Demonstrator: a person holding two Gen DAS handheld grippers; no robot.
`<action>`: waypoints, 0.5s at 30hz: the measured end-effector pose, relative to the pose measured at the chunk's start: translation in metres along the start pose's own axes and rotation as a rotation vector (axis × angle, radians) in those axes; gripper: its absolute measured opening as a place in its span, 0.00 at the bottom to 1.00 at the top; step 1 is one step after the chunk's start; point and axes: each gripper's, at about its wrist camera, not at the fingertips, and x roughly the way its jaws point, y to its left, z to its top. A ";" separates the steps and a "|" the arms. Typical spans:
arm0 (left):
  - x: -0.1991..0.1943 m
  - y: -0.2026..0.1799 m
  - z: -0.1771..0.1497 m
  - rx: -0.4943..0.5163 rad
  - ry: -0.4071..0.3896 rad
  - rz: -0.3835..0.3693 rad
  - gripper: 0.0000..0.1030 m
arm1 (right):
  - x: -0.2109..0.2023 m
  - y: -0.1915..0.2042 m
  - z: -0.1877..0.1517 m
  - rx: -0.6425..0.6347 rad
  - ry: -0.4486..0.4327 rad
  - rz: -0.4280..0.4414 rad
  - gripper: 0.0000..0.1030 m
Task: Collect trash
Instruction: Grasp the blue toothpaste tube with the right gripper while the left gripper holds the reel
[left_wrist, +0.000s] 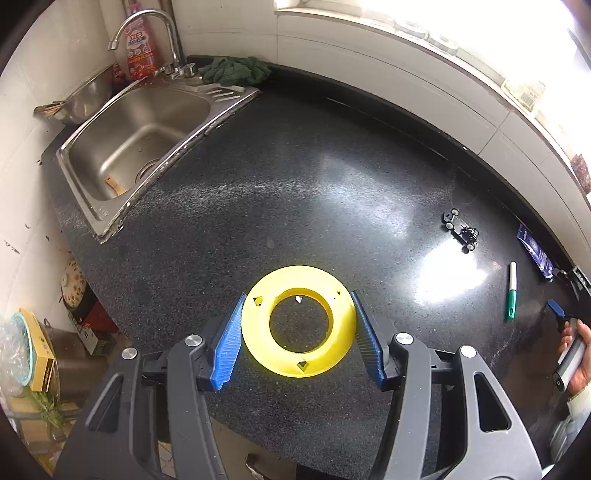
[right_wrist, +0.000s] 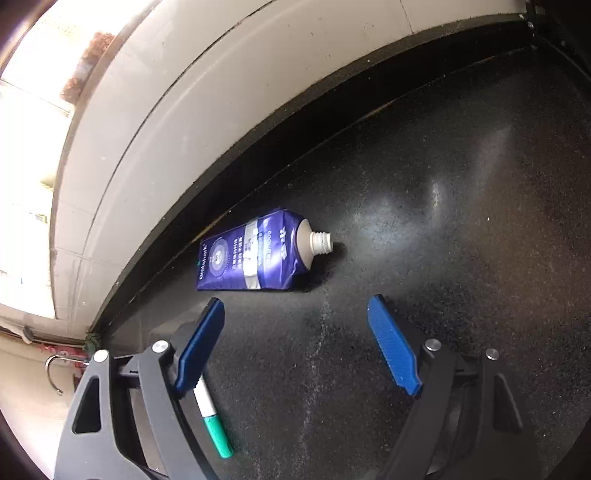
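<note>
Left gripper (left_wrist: 299, 332) is bracketing the yellow ring (left_wrist: 298, 320) on the countertop (left_wrist: 295, 184), jaws apparently touching its rim, grip unconfirmed. Right gripper (right_wrist: 295, 343) is hanging wide open, empty, near the blue pouch (right_wrist: 255, 256). Marker (left_wrist: 511, 290) and toy car (left_wrist: 461, 234) are lying uncollected.

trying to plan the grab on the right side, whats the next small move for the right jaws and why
Probably ease the right gripper forward to straddle the blue tube. Its jaws stand open and empty, and the uncapped, flattened tube lies just ahead near the wall, untouched. The green marker sits beside the left pad, so keep clear of it.
</note>
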 end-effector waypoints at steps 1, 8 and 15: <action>0.000 0.004 0.001 -0.008 -0.001 0.004 0.53 | 0.000 0.005 0.002 -0.024 -0.020 -0.040 0.75; 0.002 0.031 -0.002 -0.096 0.001 0.033 0.53 | 0.025 0.050 0.027 -0.499 0.110 -0.117 0.75; 0.019 0.027 -0.008 -0.136 0.045 0.039 0.53 | 0.071 0.089 0.047 -0.893 0.320 -0.142 0.77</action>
